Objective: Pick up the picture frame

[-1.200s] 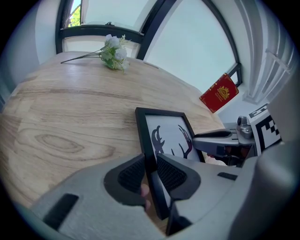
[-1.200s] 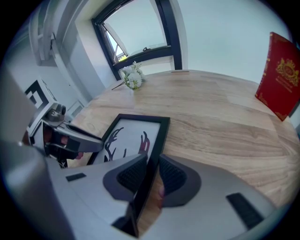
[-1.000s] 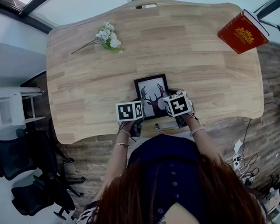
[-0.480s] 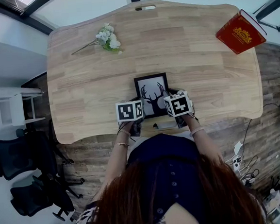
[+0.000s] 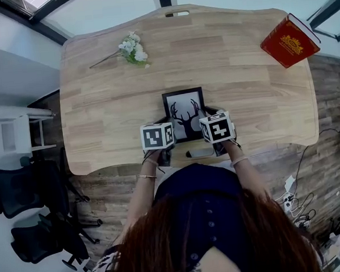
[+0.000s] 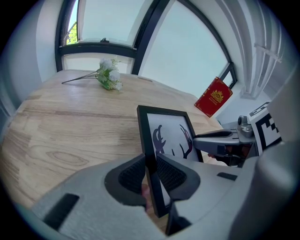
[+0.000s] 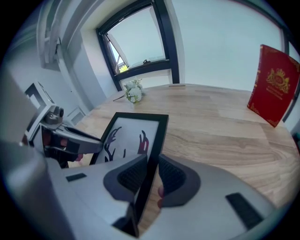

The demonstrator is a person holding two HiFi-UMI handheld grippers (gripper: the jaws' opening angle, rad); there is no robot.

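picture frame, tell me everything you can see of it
The frame is a thin black rectangle around a white picture of dark antlers. It is by the near edge of the table. The left tool clamps its left side, the right tool its right side. Whether it touches the table is unclear.

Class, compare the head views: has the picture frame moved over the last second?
Yes, slightly. The picture frame now has its top edge nearer the slot at the far edge of the table, as it would if lifted toward the camera.
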